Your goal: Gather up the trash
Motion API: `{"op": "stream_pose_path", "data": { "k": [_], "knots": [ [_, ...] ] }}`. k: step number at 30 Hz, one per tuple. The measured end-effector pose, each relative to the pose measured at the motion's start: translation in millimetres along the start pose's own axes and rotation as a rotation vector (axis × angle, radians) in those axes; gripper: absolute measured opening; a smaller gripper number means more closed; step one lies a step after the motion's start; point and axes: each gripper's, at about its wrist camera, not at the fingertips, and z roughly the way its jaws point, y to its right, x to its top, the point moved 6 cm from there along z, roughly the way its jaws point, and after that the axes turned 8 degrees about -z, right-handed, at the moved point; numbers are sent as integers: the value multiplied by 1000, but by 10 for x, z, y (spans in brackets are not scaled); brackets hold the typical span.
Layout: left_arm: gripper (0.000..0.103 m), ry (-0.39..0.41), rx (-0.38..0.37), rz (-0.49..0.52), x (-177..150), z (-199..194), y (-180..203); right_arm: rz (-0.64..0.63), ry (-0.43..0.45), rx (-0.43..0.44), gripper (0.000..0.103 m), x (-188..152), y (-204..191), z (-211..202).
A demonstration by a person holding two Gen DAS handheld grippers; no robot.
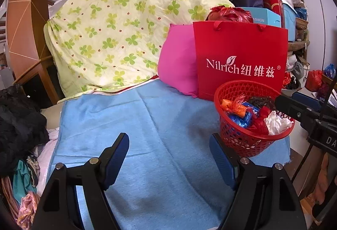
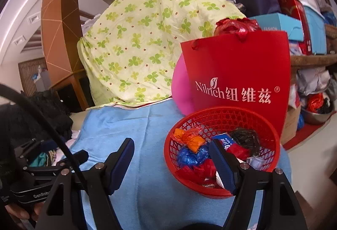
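Right fingers (image 2: 221, 166) hide basket (image 2: 210, 116) trash.

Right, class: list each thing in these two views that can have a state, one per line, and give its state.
Left gripper: open, nothing between its fingers.
Right gripper: open, nothing held.
Red mesh basket: upright on the blue cloth, filled with crumpled trash.
Red Nilrich paper bag: standing upright behind the basket.
Blue cloth: spread flat, creased.
Clover-print sheet: draped over something bulky.

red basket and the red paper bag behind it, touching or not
Cannot tell. In both wrist views the red basket overlaps the red paper bag with no gap showing, but overlap alone does not prove contact.
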Motion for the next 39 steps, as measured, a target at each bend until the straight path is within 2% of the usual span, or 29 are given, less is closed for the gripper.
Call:
{"op": "stream_pose_path", "data": {
  "k": [3, 6, 7, 14, 24, 29, 33, 39],
  "knots": [
    [80, 3, 12, -2, 5, -87, -27, -23, -4, -22, 77, 20, -34, -101],
    [92, 4, 42, -2, -6, -162, -73, -43, -12, -46, 78, 35, -65, -195],
    [92, 11, 53, -4, -12, -193, -91, -47, -17, -51, 78, 38, -80, -228],
    [93, 19, 78, -27, -13, -438, -221, -81, -48, -52, 78, 46, -246, -420],
    [94, 27, 108, -53, 8, -729, -348, -131, -39, -68, 79, 141, -486, -738],
    [95, 24, 116, -67, 7, -839, -341, -101, -63, -74, 80, 152, -458, -805],
    [97, 7, 93, -89, -25, -911, -292, -70, -84, -75, 80, 122, -398, -852],
    [97, -27, 148, -83, -89, -942, -172, -55, -73, -77, 80, 117, -342, -948]
  ]
}}
